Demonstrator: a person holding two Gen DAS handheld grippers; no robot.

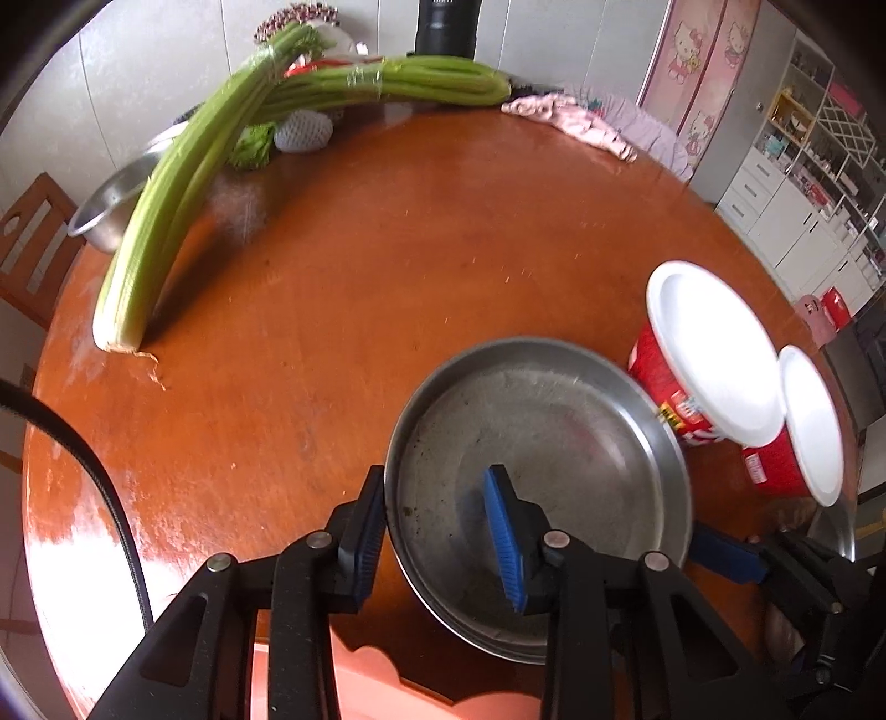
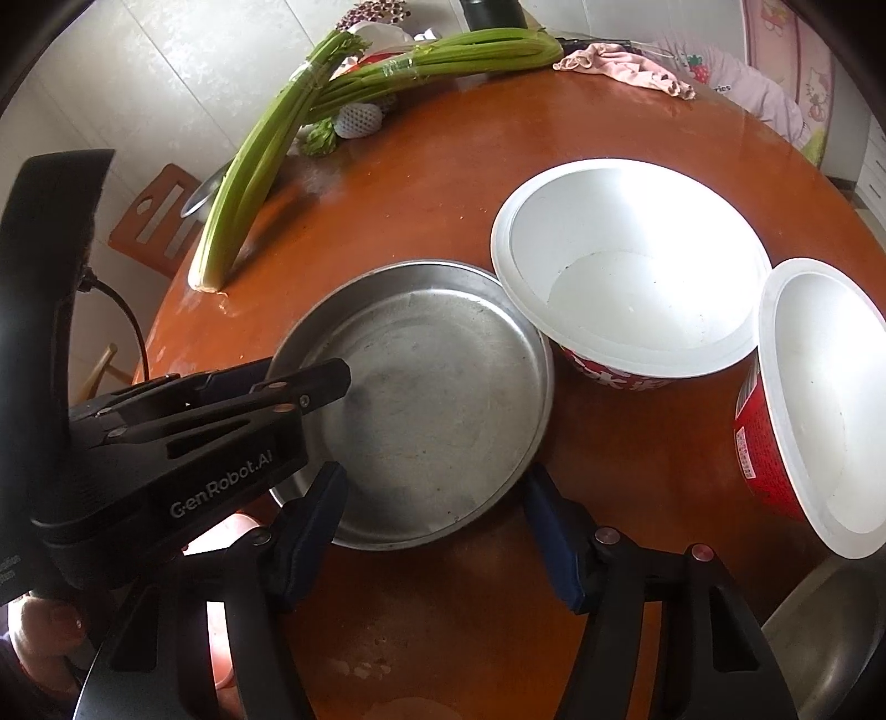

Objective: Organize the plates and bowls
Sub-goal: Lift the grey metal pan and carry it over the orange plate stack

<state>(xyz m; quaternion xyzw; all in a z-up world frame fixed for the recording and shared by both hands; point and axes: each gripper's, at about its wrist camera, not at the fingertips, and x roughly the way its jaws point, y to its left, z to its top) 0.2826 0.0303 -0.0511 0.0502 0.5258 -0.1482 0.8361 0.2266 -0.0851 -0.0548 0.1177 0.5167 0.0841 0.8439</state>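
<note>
A round steel plate lies on the brown round table near its front edge. My left gripper is open and straddles the plate's left rim, one blue pad outside and one inside; it also shows in the right wrist view. My right gripper is open and empty just in front of the plate; its finger shows at the right of the left wrist view. Two red paper bowls with white insides stand right of the plate, a near one and a farther-right one.
Two celery bunches lie at the table's far left, one over a steel bowl. A white foam-netted fruit, pink cloth and a dark bottle sit at the back. Another steel dish shows at the lower right.
</note>
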